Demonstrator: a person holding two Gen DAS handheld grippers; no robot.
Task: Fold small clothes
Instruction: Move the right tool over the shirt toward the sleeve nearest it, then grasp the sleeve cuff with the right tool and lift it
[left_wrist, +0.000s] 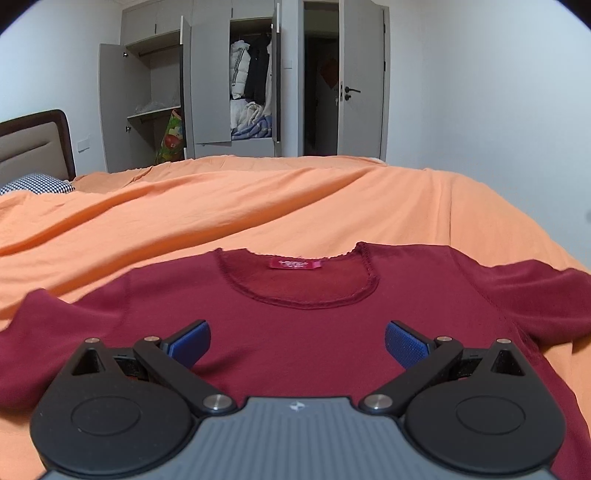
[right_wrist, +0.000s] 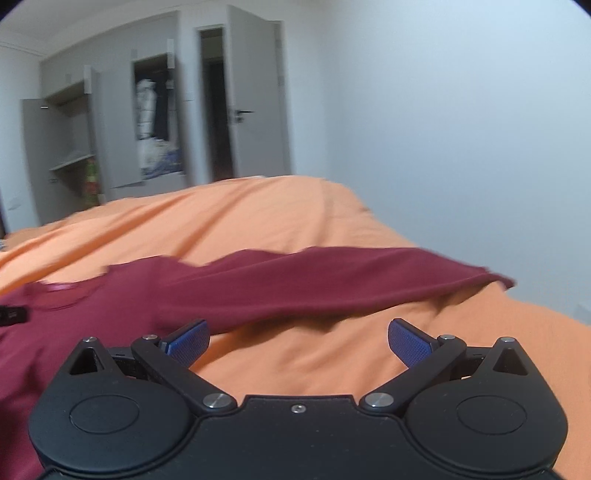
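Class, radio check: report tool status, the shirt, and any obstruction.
Left tool open, over shirt. Right tool open, over orange bedcover beside the sleeve. Shirt flat, unfolded, label up. Nothing in the way.

shirt (left_wrist: 295, 332): dark red, long-sleeved, scalloped neckline, pink label inside
pose: unfolded, front up, sleeves spread outward
place: flat on bed (left_wrist: 258, 206), neckline toward its far side

The shirt (left_wrist: 295, 325) lies flat on the bed (left_wrist: 258, 199), beneath and ahead of the left jaws; its sleeve (right_wrist: 332, 280) stretches ahead of the right jaws; the wardrobe (left_wrist: 207, 85) stands beyond the bed.
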